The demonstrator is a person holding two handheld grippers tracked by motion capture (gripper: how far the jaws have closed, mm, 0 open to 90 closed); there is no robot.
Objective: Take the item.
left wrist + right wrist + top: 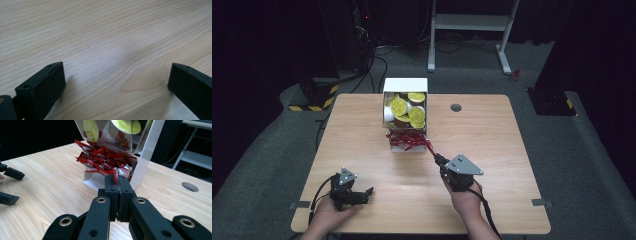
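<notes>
The box (405,85) stands at the table's (492,150) far middle; sachets (407,140) lie in its front compartment, cups (408,111) behind.

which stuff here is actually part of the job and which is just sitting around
In the job:
- right gripper, shut on a red packet
- pile of red packets
- white box that holds them

Just there:
- yellow-lidded cups in the box
- left gripper, open over bare table
- white frame on the floor behind

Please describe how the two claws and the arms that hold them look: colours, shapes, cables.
Both the left claw and the right claw are black, each topped by a grey three-cornered plate with small dark dots. Their jaws are blocky black bars; the right claw's linkage has brass-coloured pivots. A black cable trails from each. The forearms show no sleeves.
</notes>
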